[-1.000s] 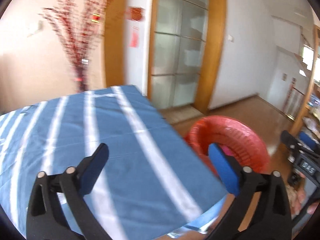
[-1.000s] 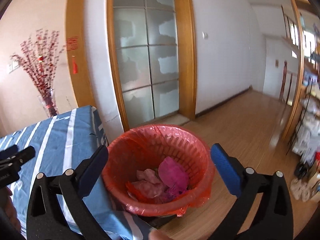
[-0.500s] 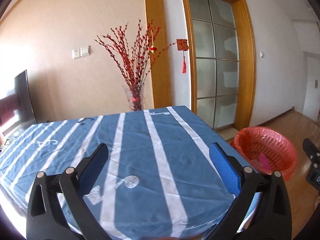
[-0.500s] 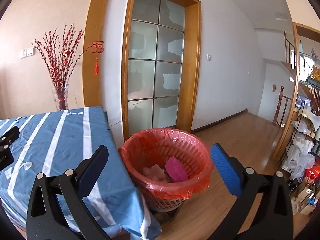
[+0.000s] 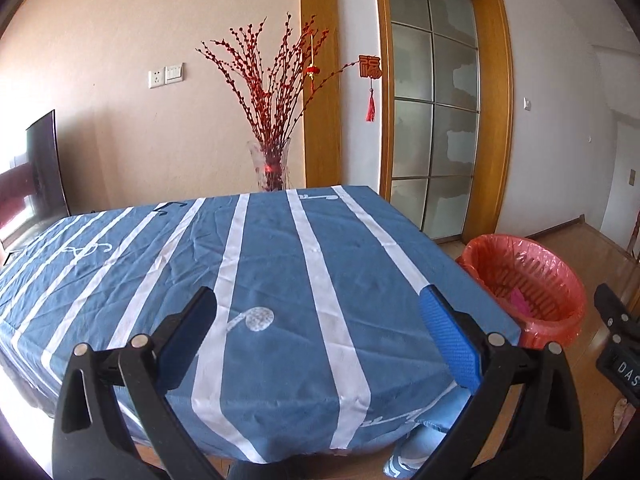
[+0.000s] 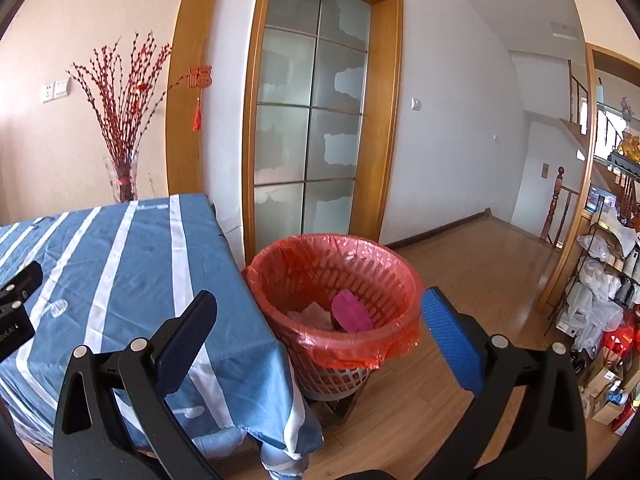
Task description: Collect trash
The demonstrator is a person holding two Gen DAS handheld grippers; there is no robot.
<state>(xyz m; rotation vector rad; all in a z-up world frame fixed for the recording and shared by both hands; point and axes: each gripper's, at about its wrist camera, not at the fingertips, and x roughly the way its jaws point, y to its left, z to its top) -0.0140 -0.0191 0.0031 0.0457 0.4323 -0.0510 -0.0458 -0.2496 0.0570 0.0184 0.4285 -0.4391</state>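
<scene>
Starting at the left, the left gripper (image 5: pixel 318 314) hangs over the near part of the table (image 5: pixel 280 248), its jaws spread wide with nothing between them. The striped blue cloth on that table shows no loose trash anywhere in the left wrist view, from the far edge by the vase (image 5: pixel 269 164) of red branches down to the near hem; only printed marks and creases break it. Further right, the bin (image 6: pixel 334 308), a basket lined with a red bag, stands on the wood floor just beside the table's right edge. Inside it lie the collected pieces: a bright pink scrap (image 6: pixel 352 314) leaning against the inner wall and some paler crumpled paper (image 6: pixel 310 314) next to it. The right gripper (image 6: pixel 320 314) points at the bin from the near side, jaws likewise wide apart and empty. Judging by this, the collecting looks essentially done: the trash sits in the bin, the tabletop is bare, and neither gripper carries anything. What may remain is only a check of parts the cameras miss, such as the floor under the table, which is hidden by the hanging cloth. At the far right, a shelf (image 6: pixel 604 280) with bags and boxes looks like storage, not trash for this job.
</scene>
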